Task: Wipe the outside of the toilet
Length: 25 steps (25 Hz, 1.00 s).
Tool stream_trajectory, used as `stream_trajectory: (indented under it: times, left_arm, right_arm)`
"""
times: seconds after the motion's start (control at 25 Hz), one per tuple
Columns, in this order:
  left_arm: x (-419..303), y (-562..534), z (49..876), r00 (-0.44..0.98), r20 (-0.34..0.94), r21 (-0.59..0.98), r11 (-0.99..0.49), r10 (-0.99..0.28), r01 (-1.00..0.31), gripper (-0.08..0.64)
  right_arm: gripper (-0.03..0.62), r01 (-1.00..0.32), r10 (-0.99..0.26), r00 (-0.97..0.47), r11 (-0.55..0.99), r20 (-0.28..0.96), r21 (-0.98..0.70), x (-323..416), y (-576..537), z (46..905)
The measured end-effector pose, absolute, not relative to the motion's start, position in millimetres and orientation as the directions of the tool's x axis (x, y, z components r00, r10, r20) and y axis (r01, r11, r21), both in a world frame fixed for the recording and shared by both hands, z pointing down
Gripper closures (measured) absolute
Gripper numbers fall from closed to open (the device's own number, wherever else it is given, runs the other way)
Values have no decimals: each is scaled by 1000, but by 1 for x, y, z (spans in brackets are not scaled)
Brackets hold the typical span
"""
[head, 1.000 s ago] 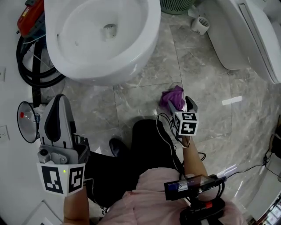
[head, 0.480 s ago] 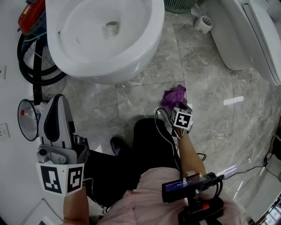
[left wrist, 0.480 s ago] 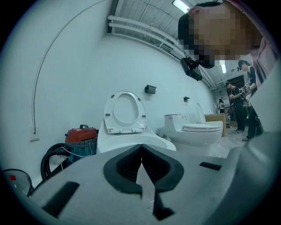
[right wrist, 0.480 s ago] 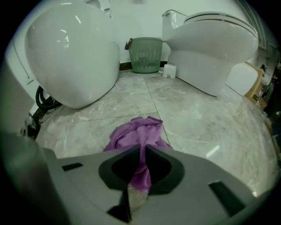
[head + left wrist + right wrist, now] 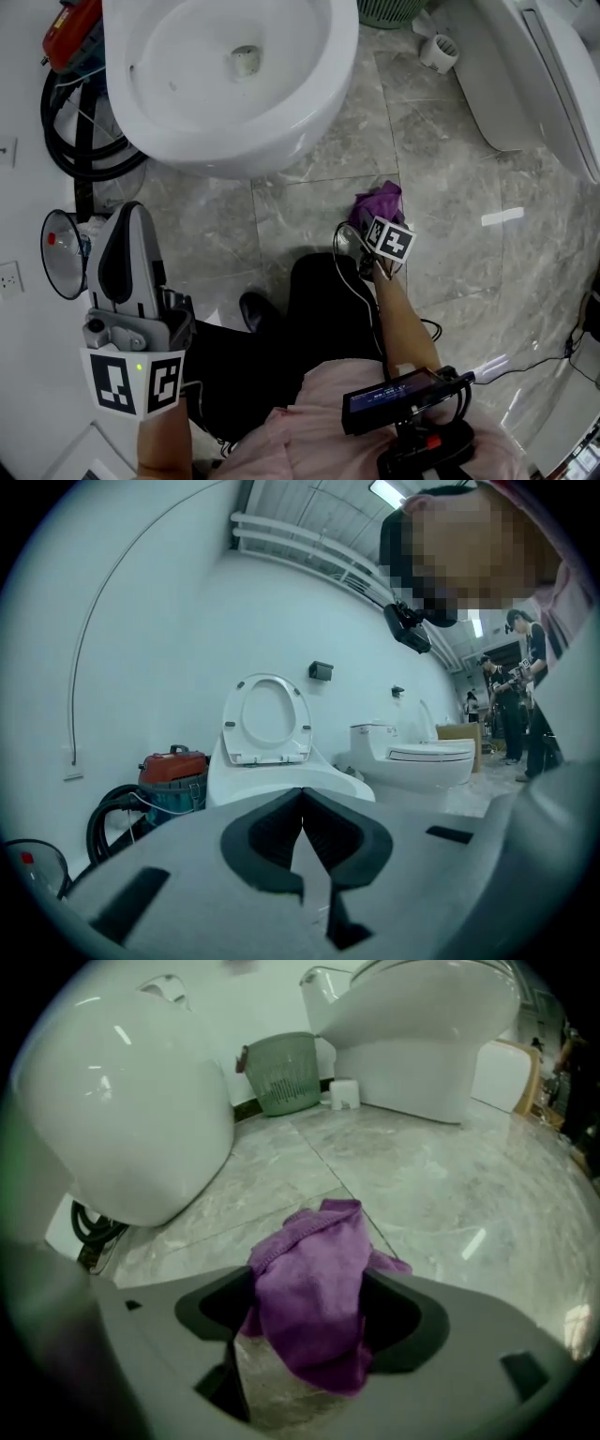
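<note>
In the head view the marker cube of the right hand-held gripper (image 5: 373, 225) covered its own jaws and the near edge of the crumpled purple microfibre cloth (image 5: 379, 199). The rear of the white ceramic toilet (image 5: 234, 84) was cut off at the top edge of that view. The red vacuum cleaner (image 5: 67, 33) with its black hose sat half behind the bowl. A second white toilet (image 5: 553, 84) ran out of the picture at the right. In the left gripper view the grey body of the left hand-held gripper (image 5: 302, 797) hid the foot of the toilet, and only the raised seat and the rim showed above it.

The left hand held its hand-held gripper about level at the person's left side. It pointed toward the toilet and was well apart from it. Its jaws were pressed together at the tips, with nothing between them.

The right arm reached down in front of the person's dark trouser leg, and its hand-held gripper tilted steeply toward the grey marble-tiled floor (image 5: 450, 187). Its jaws had just been opening and stood wide apart. The purple cloth lay bunched between them on the floor, in front of the toilet bowl and clear of it.
</note>
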State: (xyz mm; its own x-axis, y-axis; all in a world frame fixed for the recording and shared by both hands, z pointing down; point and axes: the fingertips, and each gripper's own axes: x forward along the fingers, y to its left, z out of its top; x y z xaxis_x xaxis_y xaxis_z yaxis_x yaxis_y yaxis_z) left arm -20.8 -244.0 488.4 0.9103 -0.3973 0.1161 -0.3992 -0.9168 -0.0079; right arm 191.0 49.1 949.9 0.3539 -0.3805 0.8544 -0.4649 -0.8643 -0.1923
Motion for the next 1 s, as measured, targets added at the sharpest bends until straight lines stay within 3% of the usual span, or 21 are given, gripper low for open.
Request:
stream_trajectory:
  times: [0.04,0.2,0.28,0.6,0.8,1.0]
  left_arm:
    - [-22,-245,489,909,117,-7,-916,-399,-401,552]
    - [-27,-248,489,906,114,-6,-912,-408,-410,552]
    - [-28,-249,487,904,109,-5,-909,-414,-416,552]
    - [-37,-250,471,902,61,0,-903,-428,-429,552]
    - [-51,-255,462,897,30,8,-897,-441,-441,552]
    - [-68,-262,456,886,12,11,-886,-464,-464,552]
  right_arm:
    - [235,-449,-355,356,-876,864,-175,192,50,953]
    - [462,-472,-271,339,-878,901,-86,189,63,959]
    - [497,-487,-294,351,-868,889,-95,189,58,953]
    - [506,-692,-600,341,-681,724,-239,167,-36,859]
    - [505,-848,-761,165,-434,628,-303,89,-123,806]
    - [502,-972,-854,36,-151,519,-180,0,-197,774]
